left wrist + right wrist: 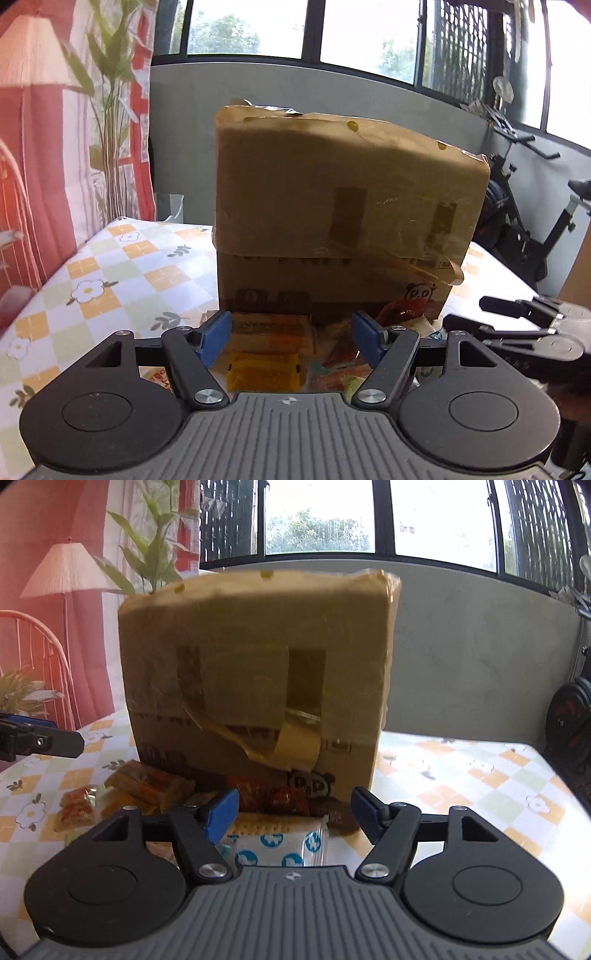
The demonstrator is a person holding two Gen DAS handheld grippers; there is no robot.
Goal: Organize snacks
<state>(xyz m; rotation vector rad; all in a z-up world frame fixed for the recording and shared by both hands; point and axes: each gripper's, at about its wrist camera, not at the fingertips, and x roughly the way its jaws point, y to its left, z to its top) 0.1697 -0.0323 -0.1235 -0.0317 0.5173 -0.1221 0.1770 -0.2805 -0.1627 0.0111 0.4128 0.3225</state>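
A taped cardboard box point(340, 221) stands on the checked tablecloth point(110, 273), with a pile of snack packets in front of it. My left gripper point(291, 338) is open and empty, low over an orange-brown packet point(266, 332) and a yellow packet point(264, 374). My right gripper point(293, 818) is open and empty above a white packet with blue prints point(277, 843); red packets point(273, 795) lie against the box point(255, 679). Orange packets point(147, 784) lie to the left. The right gripper also shows in the left wrist view point(491, 315).
A red curtain and a plant point(110, 92) stand left of the table. An exercise bike point(517, 206) stands at the right behind the table. A grey wall and windows are behind the box. The left gripper's fingers point(55, 742) show at the right wrist view's left edge.
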